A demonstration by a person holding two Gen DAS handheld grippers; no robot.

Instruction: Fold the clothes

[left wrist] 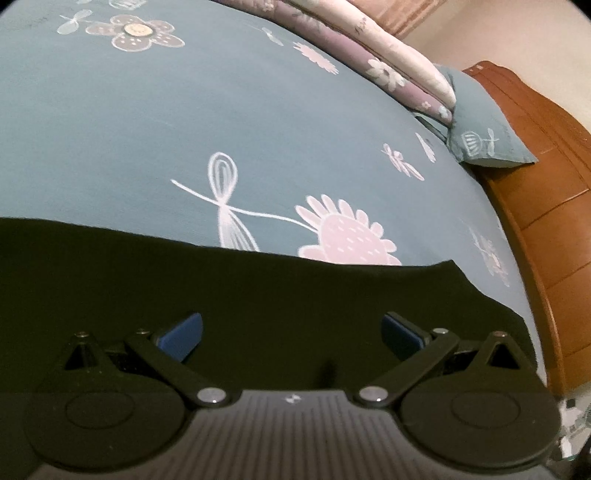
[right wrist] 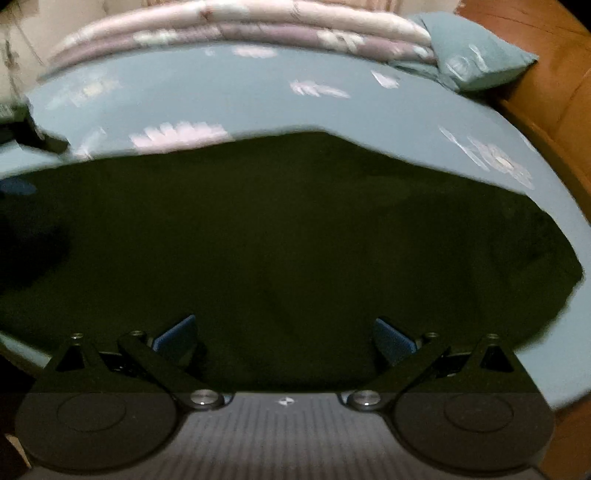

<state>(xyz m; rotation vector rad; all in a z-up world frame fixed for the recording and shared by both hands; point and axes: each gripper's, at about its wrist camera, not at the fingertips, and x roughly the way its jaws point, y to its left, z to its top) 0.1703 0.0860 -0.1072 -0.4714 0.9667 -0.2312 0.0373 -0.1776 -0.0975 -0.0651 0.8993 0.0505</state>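
Note:
A dark garment [left wrist: 258, 291] lies flat on the blue flowered bedspread [left wrist: 184, 122]; its far edge runs across the left wrist view. My left gripper [left wrist: 291, 336] hovers over it, open, blue pads [left wrist: 184, 336] spread wide with nothing between them. In the right wrist view the same dark garment [right wrist: 288, 236] fills the middle, spread on the bedspread [right wrist: 258, 96]. My right gripper [right wrist: 284, 338] is open above the garment's near part, its blue pads [right wrist: 393, 341] far apart and holding nothing. That view is blurred.
Folded pink and purple quilts [left wrist: 388, 48] are stacked at the bed's far side, with a blue pillow [left wrist: 484, 122] beside them. A wooden headboard [left wrist: 546, 206] bounds the bed on the right. The quilts [right wrist: 258, 26] and pillow [right wrist: 476, 62] also show in the right wrist view.

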